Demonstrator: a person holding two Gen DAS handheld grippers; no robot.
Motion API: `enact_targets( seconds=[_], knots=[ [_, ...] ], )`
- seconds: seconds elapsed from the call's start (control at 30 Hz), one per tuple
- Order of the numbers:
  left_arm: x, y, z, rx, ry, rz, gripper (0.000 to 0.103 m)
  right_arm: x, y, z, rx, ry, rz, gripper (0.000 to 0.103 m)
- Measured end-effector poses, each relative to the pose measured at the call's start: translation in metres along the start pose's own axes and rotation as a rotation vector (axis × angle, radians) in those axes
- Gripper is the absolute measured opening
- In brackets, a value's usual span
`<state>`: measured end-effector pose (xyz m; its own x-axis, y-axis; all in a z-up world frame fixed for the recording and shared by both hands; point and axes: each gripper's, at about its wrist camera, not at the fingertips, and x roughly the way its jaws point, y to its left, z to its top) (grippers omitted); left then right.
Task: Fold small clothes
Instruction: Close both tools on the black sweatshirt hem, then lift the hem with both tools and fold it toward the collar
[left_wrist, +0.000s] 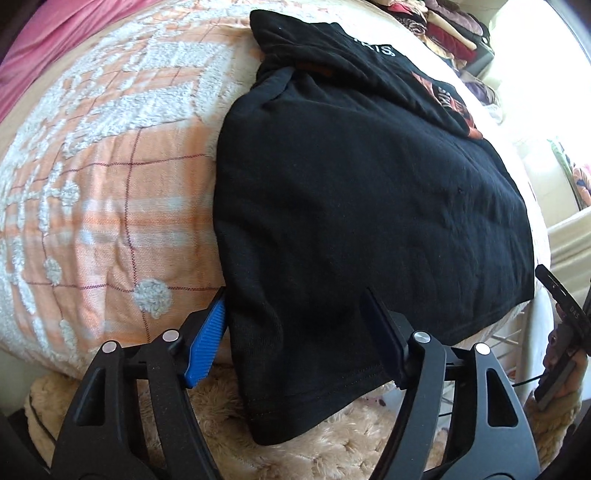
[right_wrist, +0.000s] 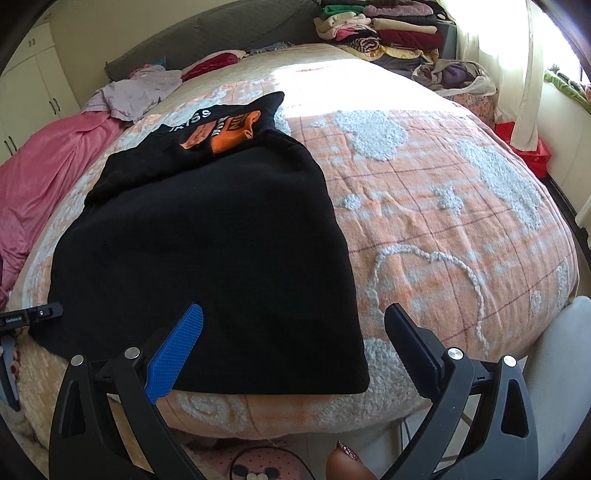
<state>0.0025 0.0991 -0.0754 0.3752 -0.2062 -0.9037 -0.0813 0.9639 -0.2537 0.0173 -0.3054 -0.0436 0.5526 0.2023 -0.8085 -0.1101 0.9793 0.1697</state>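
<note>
Covering the bed, orange checked blanket w/ black shirt.

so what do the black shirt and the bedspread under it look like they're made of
Black shirt: looks like soft matte cotton jersey; it drapes limply over the bed edge, with a stitched hem and a printed orange graphic.

Bedspread: seems a woven peach cotton with a thin grid, carrying raised, fluffy white tufted shapes, chenille-like. The exact fibre can't be told.
</note>
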Motion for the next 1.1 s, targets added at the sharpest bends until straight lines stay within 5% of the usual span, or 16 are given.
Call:
enact_targets(
  seconds=[0.13,0.33,0.57,0.83,1.1],
  knots=[
    [0.000,0.001,-0.001,-0.002,0.002,0.000,0.063,0.008,-0.006,-0.006,0.003,0.038,0.022,0.097],
    [0.000,0.001,-0.001,-0.001,0.002,0.003,0.063,0.016,-0.010,-0.014,-0.021,0.049,0.008,0.071],
    [-0.001,0.000,-0.004,0.000,0.002,-0.013,0.063,0.008,-0.006,-0.017,-0.094,0.038,0.046,0.016],
    [-0.007,0.003,-0.012,-0.008,-0.006,-0.079,0.059,-0.013,-0.009,-0.006,-0.018,-0.033,0.129,0.008],
    [-0.012,0.004,-0.017,-0.015,-0.022,-0.089,0.017,-0.038,-0.014,0.013,0.066,-0.141,0.196,0.007]
  ],
)
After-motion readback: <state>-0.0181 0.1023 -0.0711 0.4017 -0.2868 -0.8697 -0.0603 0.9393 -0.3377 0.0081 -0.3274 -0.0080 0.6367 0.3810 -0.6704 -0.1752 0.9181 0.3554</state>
